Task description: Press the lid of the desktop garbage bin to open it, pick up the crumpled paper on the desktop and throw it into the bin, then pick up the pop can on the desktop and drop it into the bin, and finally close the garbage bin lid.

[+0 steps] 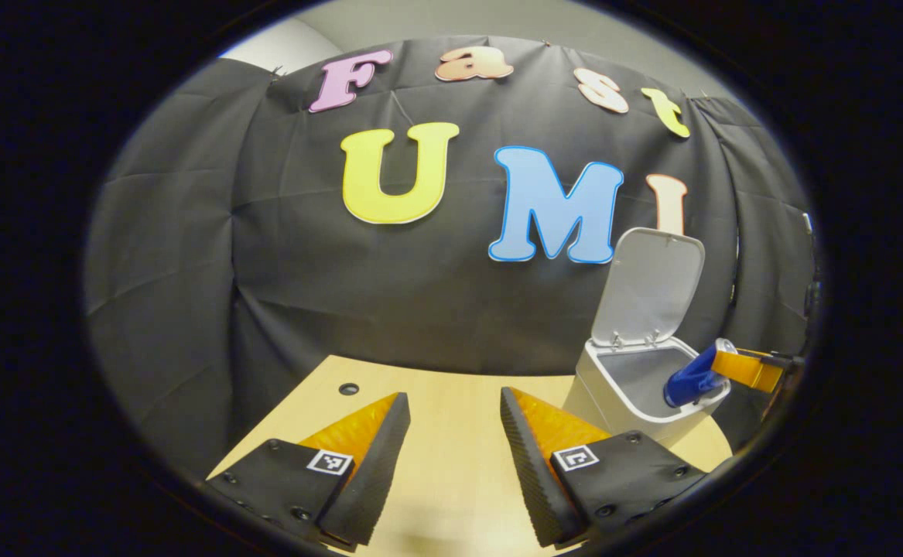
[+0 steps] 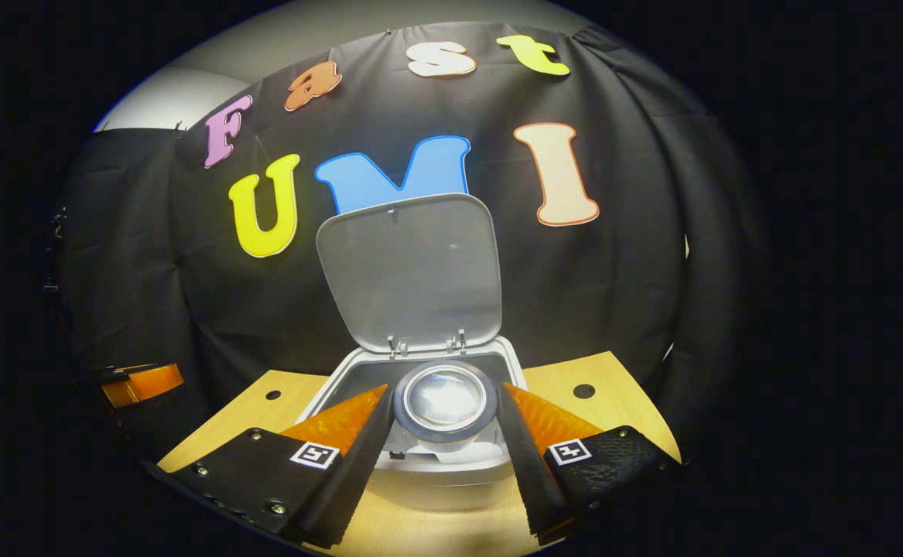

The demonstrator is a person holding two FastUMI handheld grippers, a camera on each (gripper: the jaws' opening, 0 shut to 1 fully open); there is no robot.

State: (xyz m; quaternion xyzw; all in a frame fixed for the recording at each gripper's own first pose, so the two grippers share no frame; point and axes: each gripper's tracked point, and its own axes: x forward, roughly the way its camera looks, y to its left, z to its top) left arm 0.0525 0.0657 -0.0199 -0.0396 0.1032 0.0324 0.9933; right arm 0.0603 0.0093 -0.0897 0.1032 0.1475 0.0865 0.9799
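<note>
Right gripper (image 2: 445, 402) fingers clamped on pop can (image 2: 445, 401) over open garbage bin (image 2: 451, 472), lid (image 2: 412, 271) upright, left gripper (image 1: 455, 418) fingers apart above surface (image 1: 451, 480), can's blue side (image 1: 691, 379) seen from left gripper view.

Left gripper view faces the booth wall, garbage bin (image 1: 637, 379) at four o'clock; right gripper view looks close into it (image 2: 420, 387).

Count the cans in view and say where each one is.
1. The can is clamped between the right gripper fingers, over the open bin. Others may lie hidden inside the bin.
</note>
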